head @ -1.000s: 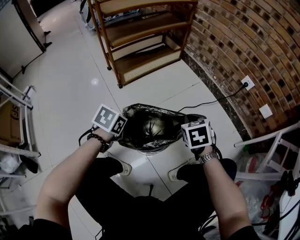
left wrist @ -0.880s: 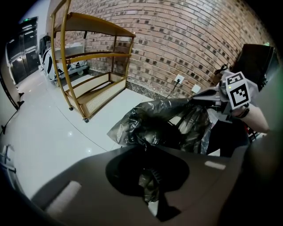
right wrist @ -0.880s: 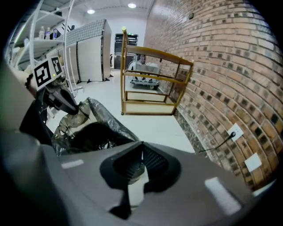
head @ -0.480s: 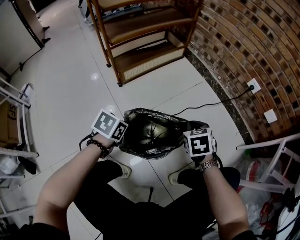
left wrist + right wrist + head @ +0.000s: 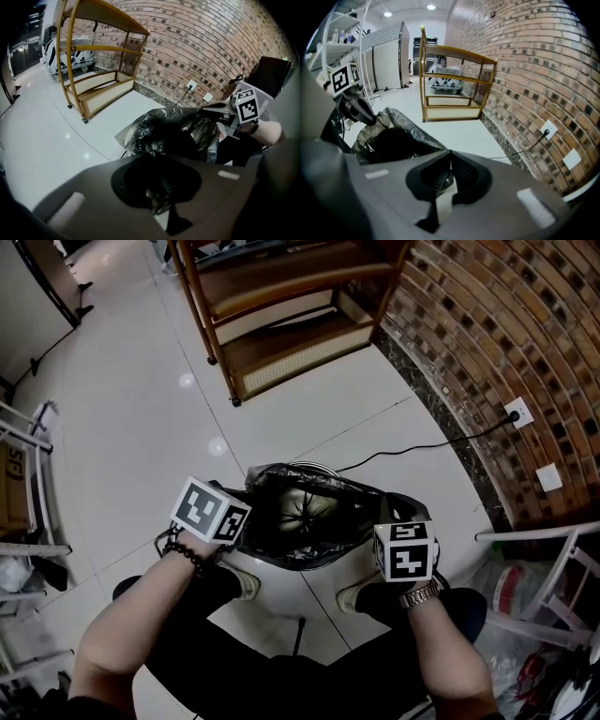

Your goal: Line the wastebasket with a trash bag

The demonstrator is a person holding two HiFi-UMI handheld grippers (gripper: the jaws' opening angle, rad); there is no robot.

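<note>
A person stands over a wastebasket on the white tiled floor, stretching a black trash bag across its mouth; no desk is in sight, so the brick wall to the right and the wooden shelf ahead serve as bearings. The left gripper has its jaws closed on a crinkled fold of the bag at the basket's left rim; the right gripper appears pinched on the film at the right rim, its tips meeting; the bag's mouth spreads open between them, its gathered bottom showing inside. A power cable trails across the floor from a wall socket, just behind the basket.

The film looks thin, light and slippery, with no stiffness of its own; it will likely sag or slide back in if let go, and could tear if pulled hard against the rim; the best hold is probably the doubled hem at opposite sides, drawn outward and down over the edge.
</note>
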